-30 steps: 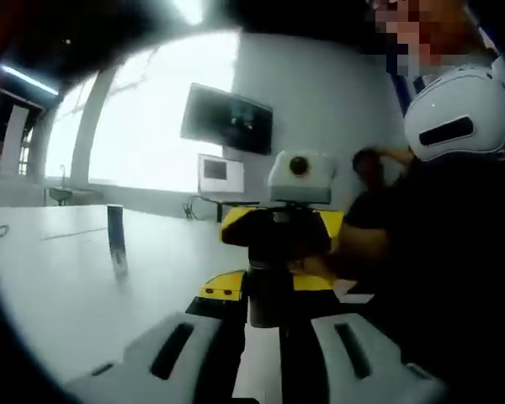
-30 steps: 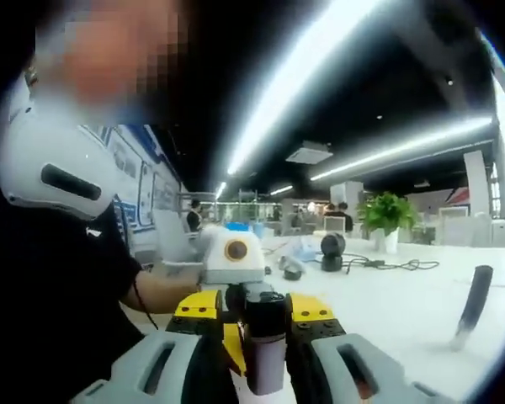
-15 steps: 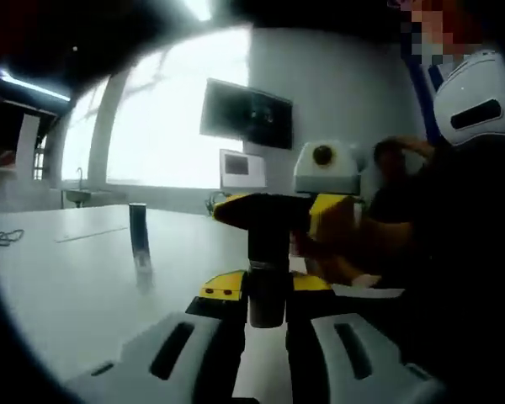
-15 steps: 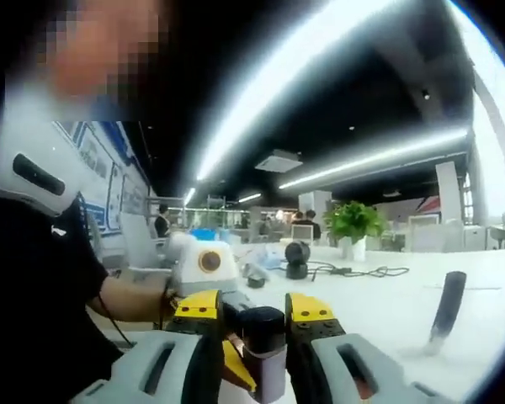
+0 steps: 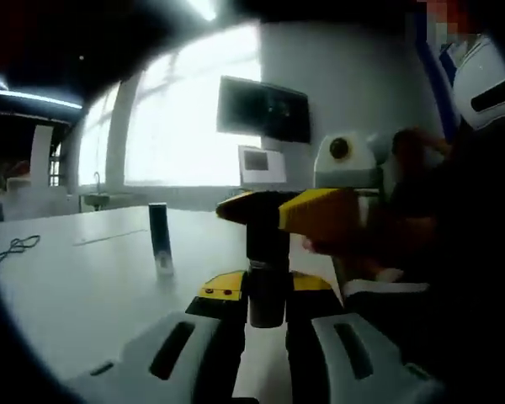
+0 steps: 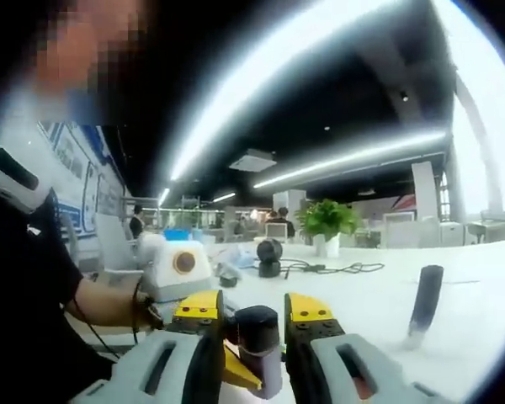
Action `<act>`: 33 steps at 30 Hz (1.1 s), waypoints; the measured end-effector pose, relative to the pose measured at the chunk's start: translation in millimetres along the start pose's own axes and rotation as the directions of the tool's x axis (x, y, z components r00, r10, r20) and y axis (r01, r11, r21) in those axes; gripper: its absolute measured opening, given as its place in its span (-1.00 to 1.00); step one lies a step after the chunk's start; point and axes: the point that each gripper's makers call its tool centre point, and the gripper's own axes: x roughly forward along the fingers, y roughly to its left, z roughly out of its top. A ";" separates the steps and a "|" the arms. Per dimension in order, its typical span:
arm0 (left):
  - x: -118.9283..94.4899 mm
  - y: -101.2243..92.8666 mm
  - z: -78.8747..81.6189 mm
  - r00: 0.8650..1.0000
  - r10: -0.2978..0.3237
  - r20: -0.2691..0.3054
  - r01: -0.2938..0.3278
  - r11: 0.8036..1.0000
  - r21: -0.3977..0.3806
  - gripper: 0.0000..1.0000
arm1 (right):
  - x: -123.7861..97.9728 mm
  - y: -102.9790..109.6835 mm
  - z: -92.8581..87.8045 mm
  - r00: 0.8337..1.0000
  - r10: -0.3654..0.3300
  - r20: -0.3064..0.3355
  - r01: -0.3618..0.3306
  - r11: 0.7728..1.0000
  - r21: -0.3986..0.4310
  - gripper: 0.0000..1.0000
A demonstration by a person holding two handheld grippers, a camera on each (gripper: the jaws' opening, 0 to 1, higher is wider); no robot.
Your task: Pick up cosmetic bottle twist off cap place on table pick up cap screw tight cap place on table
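My left claw [image 5: 265, 316] is clenched on the cosmetic bottle [image 5: 267, 290], held upright above the white counter [image 5: 84, 295]. My right claw [image 6: 254, 341] is clamped on its dark cap [image 6: 257, 326], and that yellow-tipped claw meets the bottle top in the left gripper view. Farther off, a dark slender tube [image 5: 159, 239] stands alone on the counter; beyond it, a potted plant [image 6: 326, 224].

Both claws [image 5: 268, 316] [image 6: 254, 358] clamped, facing
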 end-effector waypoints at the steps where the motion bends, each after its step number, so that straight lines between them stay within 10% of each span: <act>1: 1.0 0.7 -0.1 1.000 0.009 0.000 -0.009 1.000 0.000 -0.86 | -0.2 -2.3 -0.7 1.000 -0.019 -0.002 0.019 1.000 -0.001 -0.56; 16: 4.7 21.5 7.1 0.968 0.249 0.034 -0.251 0.967 0.041 -0.87 | -2.1 -27.1 0.0 0.950 -0.312 0.004 0.312 0.948 -0.059 -0.57; 28: 5.7 27.6 8.6 0.919 0.394 0.018 -0.394 0.915 0.093 -0.87 | 1.0 -31.3 1.7 0.909 -0.417 -0.002 0.415 0.905 -0.093 -0.73; 33: 4.8 28.0 7.8 0.922 0.387 0.017 -0.387 0.920 0.066 -0.87 | -0.1 -33.5 1.9 0.904 -0.427 -0.005 0.425 0.900 -0.095 -0.76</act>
